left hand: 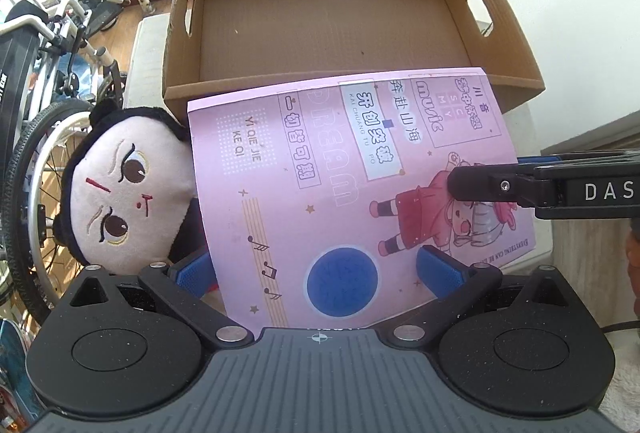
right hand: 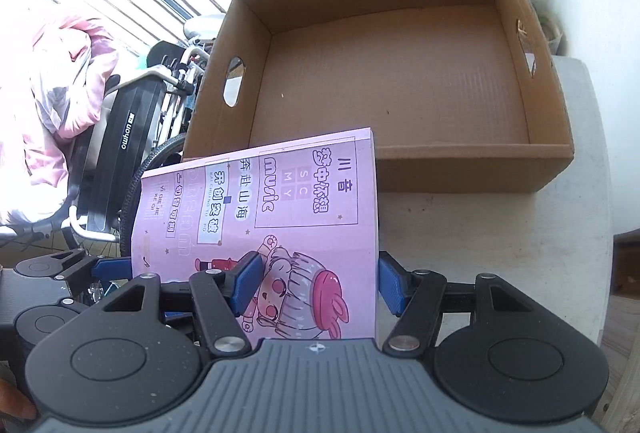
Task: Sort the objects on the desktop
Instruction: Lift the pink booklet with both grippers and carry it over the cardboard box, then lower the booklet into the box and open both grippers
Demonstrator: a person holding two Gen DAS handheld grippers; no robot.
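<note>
A pink notebook (left hand: 344, 193) with cartoon print is held above the table, its far edge over the near wall of an empty cardboard box (left hand: 328, 13). It also shows in the right wrist view (right hand: 264, 225), in front of the box (right hand: 400, 73). My left gripper (left hand: 320, 269) has one blue pad on top of the notebook and one below it. My right gripper (right hand: 316, 283) clamps the notebook's near corner, one pad above and one beyond its edge; it shows from the side in the left view (left hand: 480, 181). A plush doll (left hand: 128, 189) lies left of the notebook.
The box stands on a white table (right hand: 520, 233) beside a white wall. A wheelchair (left hand: 48, 105) stands left of the table, also seen in the right wrist view (right hand: 120, 137). Pink bedding (right hand: 52, 93) and window bars are farther left.
</note>
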